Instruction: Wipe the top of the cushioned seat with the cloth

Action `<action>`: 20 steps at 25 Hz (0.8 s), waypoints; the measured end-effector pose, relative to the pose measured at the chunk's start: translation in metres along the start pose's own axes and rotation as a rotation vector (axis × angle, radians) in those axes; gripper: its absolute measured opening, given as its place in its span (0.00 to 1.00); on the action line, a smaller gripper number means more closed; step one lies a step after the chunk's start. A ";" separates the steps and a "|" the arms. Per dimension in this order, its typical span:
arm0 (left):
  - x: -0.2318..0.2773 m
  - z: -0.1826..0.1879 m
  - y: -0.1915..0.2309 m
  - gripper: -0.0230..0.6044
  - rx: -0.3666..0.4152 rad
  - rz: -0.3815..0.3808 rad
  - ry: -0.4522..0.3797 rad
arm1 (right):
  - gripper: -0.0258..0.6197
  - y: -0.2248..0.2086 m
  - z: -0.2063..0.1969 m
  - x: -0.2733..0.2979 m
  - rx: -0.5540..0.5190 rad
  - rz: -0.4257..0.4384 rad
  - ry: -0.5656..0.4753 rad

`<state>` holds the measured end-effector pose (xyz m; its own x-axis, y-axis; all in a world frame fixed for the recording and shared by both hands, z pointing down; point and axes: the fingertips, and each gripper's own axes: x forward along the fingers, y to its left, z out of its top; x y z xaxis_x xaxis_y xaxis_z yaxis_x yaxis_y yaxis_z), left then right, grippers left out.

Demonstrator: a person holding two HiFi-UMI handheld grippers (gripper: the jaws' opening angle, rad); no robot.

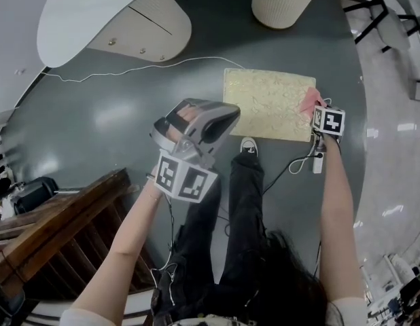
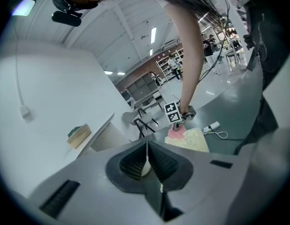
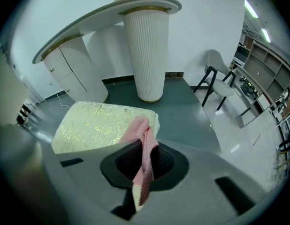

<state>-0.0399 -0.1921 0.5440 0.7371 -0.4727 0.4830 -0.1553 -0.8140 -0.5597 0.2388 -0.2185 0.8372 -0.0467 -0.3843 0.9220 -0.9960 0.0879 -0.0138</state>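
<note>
My right arm outstretched, right gripper [image 3: 145,162] clamped on cloth [image 3: 140,134] at cushioned seat [image 3: 95,125] corner; left gripper [image 2: 147,162] raised, jaws together, empty

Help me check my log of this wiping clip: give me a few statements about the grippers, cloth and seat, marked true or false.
1. The right gripper is shut on the pink cloth. True.
2. A white power strip lies on the floor beside the cushioned seat. True.
3. The left gripper holds a sponge. False: its jaws are together with nothing between them.
4. The cloth sits at the middle of the seat. False: it is at the seat's right edge in the head view.
5. The seat's cover is plain blue. False: it is pale yellow with a gold floral pattern.
</note>
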 end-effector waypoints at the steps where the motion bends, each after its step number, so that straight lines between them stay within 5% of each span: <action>1: 0.001 0.001 0.000 0.06 0.000 -0.001 0.000 | 0.06 0.001 0.003 -0.002 -0.006 0.007 -0.009; 9: -0.015 -0.003 0.000 0.06 -0.006 0.001 0.013 | 0.06 0.092 0.045 -0.028 -0.071 0.205 -0.147; 20: -0.048 -0.031 0.003 0.06 -0.040 0.032 0.061 | 0.06 0.275 0.039 -0.016 -0.195 0.449 -0.107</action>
<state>-0.0959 -0.1829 0.5399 0.6903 -0.5175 0.5057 -0.2052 -0.8102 -0.5490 -0.0370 -0.2243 0.8038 -0.4855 -0.3606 0.7964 -0.8435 0.4328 -0.3182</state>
